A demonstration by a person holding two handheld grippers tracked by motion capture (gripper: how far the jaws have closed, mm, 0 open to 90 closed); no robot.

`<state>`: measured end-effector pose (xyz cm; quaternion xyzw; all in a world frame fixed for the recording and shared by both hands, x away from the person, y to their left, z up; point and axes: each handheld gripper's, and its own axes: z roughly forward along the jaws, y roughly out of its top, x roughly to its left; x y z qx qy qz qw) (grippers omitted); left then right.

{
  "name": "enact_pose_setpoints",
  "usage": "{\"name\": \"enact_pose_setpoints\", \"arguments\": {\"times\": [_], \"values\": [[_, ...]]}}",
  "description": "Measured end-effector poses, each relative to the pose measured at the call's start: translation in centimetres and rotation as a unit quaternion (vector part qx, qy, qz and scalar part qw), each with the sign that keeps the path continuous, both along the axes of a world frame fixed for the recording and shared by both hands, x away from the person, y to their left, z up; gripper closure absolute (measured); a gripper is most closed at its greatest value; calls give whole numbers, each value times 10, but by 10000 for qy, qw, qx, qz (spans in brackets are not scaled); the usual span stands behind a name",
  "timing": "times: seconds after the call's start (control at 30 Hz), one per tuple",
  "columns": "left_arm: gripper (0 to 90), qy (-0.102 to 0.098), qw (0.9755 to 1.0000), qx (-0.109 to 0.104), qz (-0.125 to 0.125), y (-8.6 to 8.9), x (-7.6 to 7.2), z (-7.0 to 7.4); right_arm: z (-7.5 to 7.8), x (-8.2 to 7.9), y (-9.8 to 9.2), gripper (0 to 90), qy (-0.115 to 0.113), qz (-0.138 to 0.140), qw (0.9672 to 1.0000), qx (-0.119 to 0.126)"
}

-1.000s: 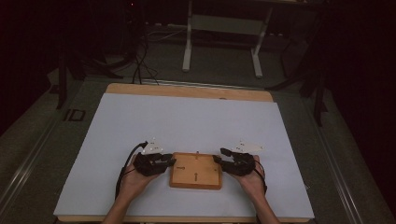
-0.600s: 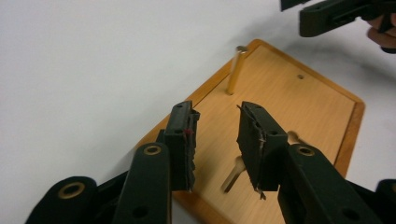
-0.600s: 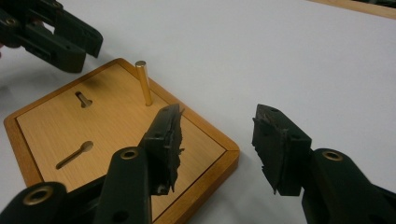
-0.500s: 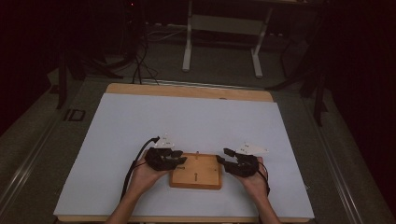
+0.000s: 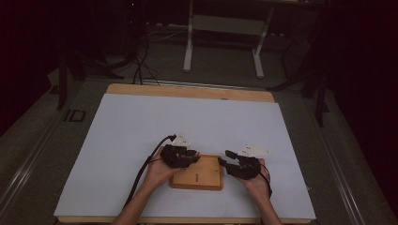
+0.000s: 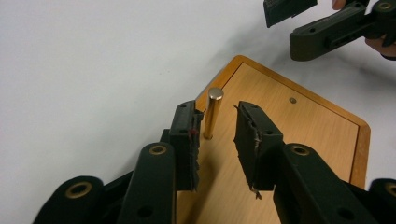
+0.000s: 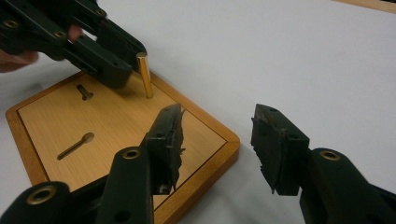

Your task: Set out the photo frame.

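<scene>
Board: wooden board w/ darker raised rim, flat on the desk, near the front edge, abt mid-width. Arrow-like mark on its top in high view.
Slots: two keyhole-shaped slots cut in the board face, seen in right gripper view; one nearer the cam, one farther back by the left claw.
Pin: brass pin stands upright in a hole near a board corner, the far-left corner as the high view has it. Same pin in right gripper view.
Small hole: tiny hole in the board face, well apart from the pin, toward the right claw's side.
Left claw: left claw over the board's left part; jaws apart, one each side of the pin, not clamped. Left jaw pad just beside the pin; touching or not, can't tell. In high view it sits at the board's far-left corner, cable trailing back along the forearm.
Right claw: right claw jaws wide apart, nothing between them; one jaw above the board's edge, other above bare desk. In high view it's at the board's right edge.
Hands: left hand and right hand come in from the desk's front edge, each gripping its tool.
Desk: white sheet covers most of the top; wood strip shows at the far edge.
</scene>
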<state>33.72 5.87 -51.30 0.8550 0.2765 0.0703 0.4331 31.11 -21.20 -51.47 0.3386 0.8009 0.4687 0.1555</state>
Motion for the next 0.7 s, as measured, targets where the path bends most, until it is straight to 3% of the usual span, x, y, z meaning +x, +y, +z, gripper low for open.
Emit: {"name": "enact_pose_setpoints", "arguments": {"times": [0.27, 0.7], "values": [[826, 104, 9999, -14, -20, -6, 8, -6, -1, -1, -3, 519, -4, -13, 10000, 5], [822, 147, 9998, -144, -41, -5, 10, -8, -1, -1, -2, 517, -21, 104, 9999, -39]]}}
